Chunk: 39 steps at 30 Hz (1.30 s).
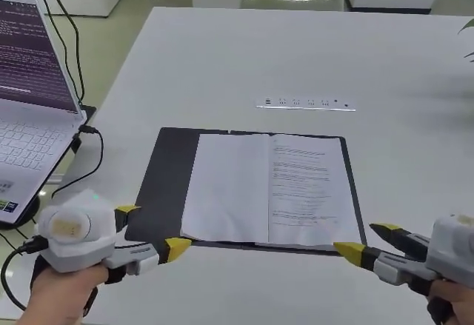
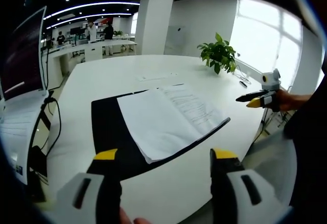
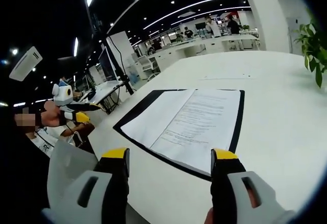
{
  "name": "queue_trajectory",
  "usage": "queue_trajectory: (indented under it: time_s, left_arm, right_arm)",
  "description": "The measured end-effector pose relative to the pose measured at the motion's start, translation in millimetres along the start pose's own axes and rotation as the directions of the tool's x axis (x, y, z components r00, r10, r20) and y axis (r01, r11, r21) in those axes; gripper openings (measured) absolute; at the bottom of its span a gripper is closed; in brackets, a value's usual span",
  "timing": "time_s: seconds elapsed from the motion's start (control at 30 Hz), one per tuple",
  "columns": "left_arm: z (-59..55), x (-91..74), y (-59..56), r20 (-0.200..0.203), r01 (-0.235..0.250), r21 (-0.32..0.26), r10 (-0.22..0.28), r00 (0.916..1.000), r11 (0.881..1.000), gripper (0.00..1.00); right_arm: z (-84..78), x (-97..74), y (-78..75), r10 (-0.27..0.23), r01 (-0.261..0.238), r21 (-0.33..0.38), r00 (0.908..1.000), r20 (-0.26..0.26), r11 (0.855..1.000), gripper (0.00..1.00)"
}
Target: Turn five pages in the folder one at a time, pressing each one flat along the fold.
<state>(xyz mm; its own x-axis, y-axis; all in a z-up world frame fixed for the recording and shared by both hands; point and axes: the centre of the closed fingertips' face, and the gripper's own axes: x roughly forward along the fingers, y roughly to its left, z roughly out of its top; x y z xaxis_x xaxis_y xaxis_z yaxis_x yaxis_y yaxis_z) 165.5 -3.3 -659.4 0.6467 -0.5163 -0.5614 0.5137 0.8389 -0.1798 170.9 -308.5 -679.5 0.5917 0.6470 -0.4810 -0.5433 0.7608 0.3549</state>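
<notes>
the folder (image 1: 167,184) lies open and flat at the centre of the head view, on the white table (image 1: 244,51); its left page (image 1: 226,188) is blank and its right page (image 1: 311,188) carries printed lines, with the black cover showing as a wide band at the left; the left gripper (image 1: 152,228) hangs at the lower left of the frame, just off the folder's near left corner, jaws spread and holding nothing; the right gripper (image 1: 366,239) sits at the lower right, just off the near right corner, jaws likewise apart and empty; neither touches the paper; this reads as the pause ahead of a page turn, though how many of the five are done cannot be told from here; the next move likely calls for the right gripper to reach the near edge of the printed page, pinch a single sheet and no more, carry it over to the left, then run along the fold to flatten it; the head view gives the fold as a straight line down the middle, plus a laptop (image 1: 29,118) at the left edge and a socket strip (image 1: 305,104) beyond the folder; the left gripper view adds a slight lift in the blank page's near edge and a potted plant (image 2: 219,54) at upper right; the right gripper view brings the printed page close between its own jaws.
</notes>
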Motion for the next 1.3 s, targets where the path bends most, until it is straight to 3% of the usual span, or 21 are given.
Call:
queue_trajectory:
  time_s: [0.37,0.83,1.1,1.3]
  left_arm:
    - [-1.4,9.0,-5.8,-0.016,0.021,0.007,-0.021,0.9996,1.000,0.72]
    - [0.3,35.9,-39.0,-0.068,0.114,0.067,-0.109,0.9917,0.991,0.72]
    - [-2.0,54.7,-63.0,-0.144,0.203,0.131,-0.184,0.9724,0.970,0.74]
    - [5.2,67.8,-75.7,-0.155,0.240,0.150,-0.217,0.9640,0.959,0.74]
  right_arm:
    - [-5.5,-5.8,1.2,-0.008,0.008,0.003,0.9998,-0.016,1.000,0.64]
    - [-16.3,-17.0,2.5,-0.036,0.037,0.005,0.9983,-0.046,0.999,0.70]
    - [-18.1,-27.3,-2.3,-0.056,0.057,0.043,0.9980,-0.030,0.997,0.74]
    - [-20.7,-31.7,-4.3,-0.066,0.067,0.052,0.9975,-0.028,0.996,0.74]
